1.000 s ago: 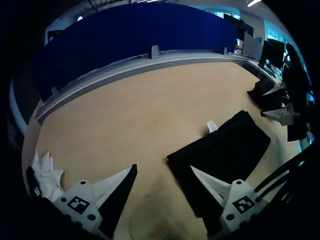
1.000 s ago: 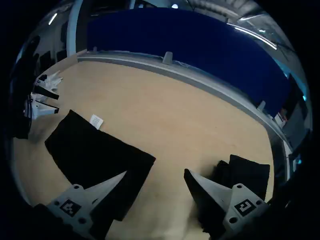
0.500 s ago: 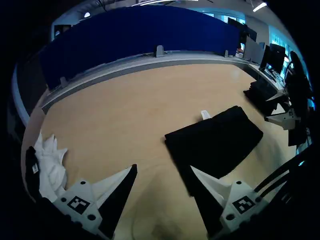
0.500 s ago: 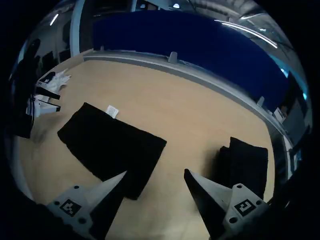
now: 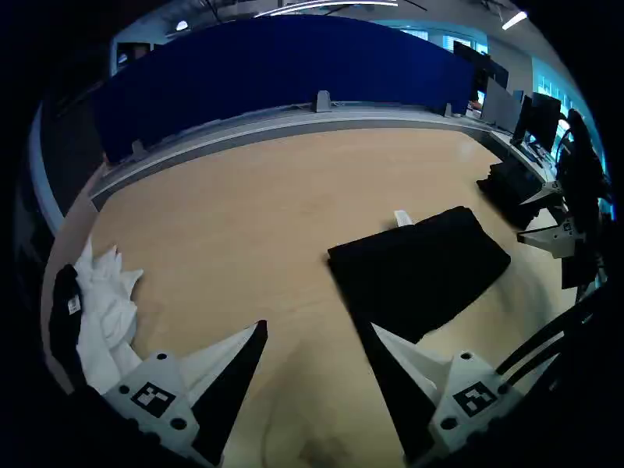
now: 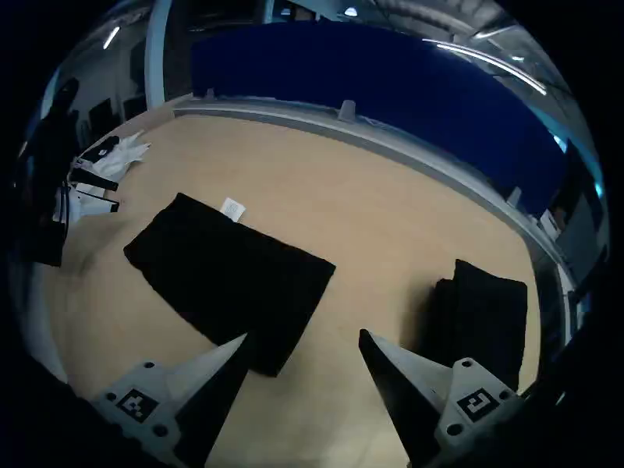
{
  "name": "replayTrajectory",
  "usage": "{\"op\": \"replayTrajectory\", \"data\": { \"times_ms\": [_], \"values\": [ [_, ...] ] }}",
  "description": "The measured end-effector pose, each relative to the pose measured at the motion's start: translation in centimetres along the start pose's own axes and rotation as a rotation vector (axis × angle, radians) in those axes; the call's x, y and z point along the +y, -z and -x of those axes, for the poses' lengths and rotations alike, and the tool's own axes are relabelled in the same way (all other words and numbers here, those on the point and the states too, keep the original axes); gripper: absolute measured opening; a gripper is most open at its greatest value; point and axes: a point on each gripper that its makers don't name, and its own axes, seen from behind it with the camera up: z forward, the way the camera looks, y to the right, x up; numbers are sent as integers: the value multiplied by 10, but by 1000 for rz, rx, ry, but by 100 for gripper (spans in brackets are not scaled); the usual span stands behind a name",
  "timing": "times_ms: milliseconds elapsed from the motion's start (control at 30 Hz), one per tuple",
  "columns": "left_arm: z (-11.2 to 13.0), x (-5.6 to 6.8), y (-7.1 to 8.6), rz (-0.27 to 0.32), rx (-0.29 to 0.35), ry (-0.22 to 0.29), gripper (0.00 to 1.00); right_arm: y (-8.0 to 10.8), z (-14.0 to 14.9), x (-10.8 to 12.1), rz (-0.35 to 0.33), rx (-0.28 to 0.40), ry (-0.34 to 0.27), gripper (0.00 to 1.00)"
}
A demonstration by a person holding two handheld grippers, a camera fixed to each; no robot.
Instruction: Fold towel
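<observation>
White pile: far left, a crumpled white cloth heap [image 5: 105, 308] sits at the desk's edge with something dark tucked against it. It looks like stock waiting its turn, parked clear of the folding area.
Left gripper: the left gripper [image 5: 318, 326] hovers above the desk [image 5: 234, 203], fingers spread wide with nothing between them. Bare wood shows through the gap, so there is no hold on any cloth.
Towel: here's the one that matters. The black towel [image 5: 417, 269] lies flat mid-desk, between the two grippers and just beyond the left gripper's right-hand finger. It is a tidy rectangle with its white label [image 5: 402, 218] poking out at the far edge.
Progress: edges squared and no loose flap showing, so I'd judge this fold down and both tools let go on purpose.
Right gripper: the right gripper [image 6: 304, 335] is likewise wide apart and empty, held over the desk, with the towel's near corner by one finger.
Dark stack: off to the right, well apart from the towel, a dark stack [image 6: 483, 320] of folded cloths. It's probably the finished pile, kept aside to leave working room.
Next call: either one more fold or a carry across to that stack. Both need a clean pinch on the towel's edge; a one-sided grab could spill the layers open.
</observation>
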Motion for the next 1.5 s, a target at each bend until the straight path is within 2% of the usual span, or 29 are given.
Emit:
{"op": "replayTrajectory", "data": {
  "times_ms": [467, 667, 900, 1000, 1133, 1300, 1500],
  "values": [
    [40, -14, 45, -82, 8, 117, 88, -5, 11, -24, -113, -34, 98, 100],
    [57, -19, 63, -109, 8, 149, 88, -7, 14, -30, -146, -49, 124, 100],
    [65, -24, 72, -128, 4, 168, 88, -11, 17, -30, -156, -69, 143, 99],
    [66, -25, 76, -132, 6, 175, 88, -12, 21, -31, -163, -80, 146, 95],
    [68, -26, 79, -135, 6, 182, 88, -16, 30, -33, -172, -103, 145, 81],
    [73, -25, 82, -134, 1, 187, 88, -19, 43, -38, -193, -130, 134, 70],
    [79, -27, 84, -138, -7, 194, 88, -21, 53, -44, -217, -153, 122, 65]
  ]
}}
